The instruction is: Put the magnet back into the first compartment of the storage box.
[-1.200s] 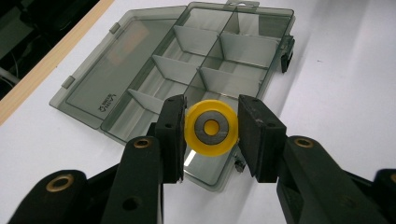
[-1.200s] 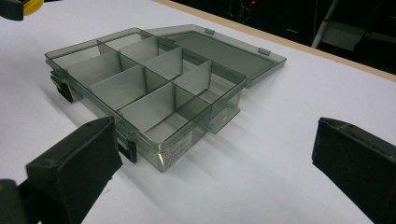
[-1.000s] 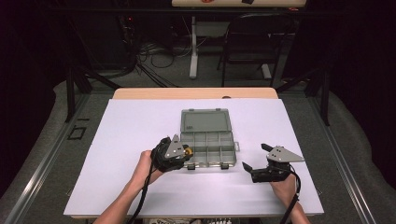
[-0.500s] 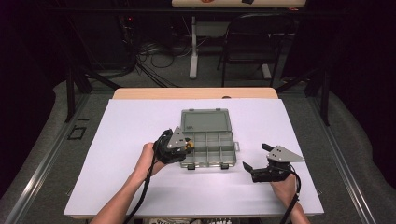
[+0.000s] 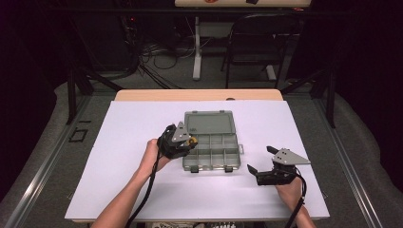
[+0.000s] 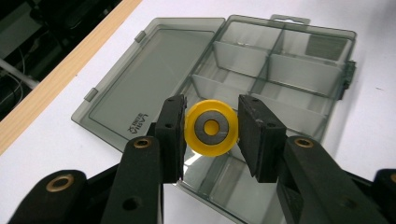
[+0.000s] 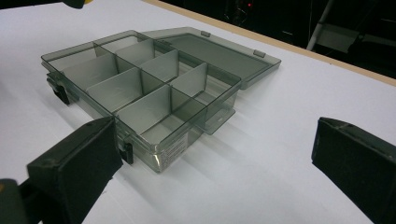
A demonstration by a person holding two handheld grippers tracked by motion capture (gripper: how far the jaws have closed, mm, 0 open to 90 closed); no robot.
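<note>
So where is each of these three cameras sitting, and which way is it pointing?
High view: fixed above the person's side, looking forward and down on the table; both forearms, the left gripper and the right gripper show.
Left gripper view: rides on the left gripper, looking along its two black jaws, which hold a yellow disc over the box.
Right gripper view: rides on the right gripper, looking low across the table between wide-open jaws.
All three share the open grey compartment box.
</note>
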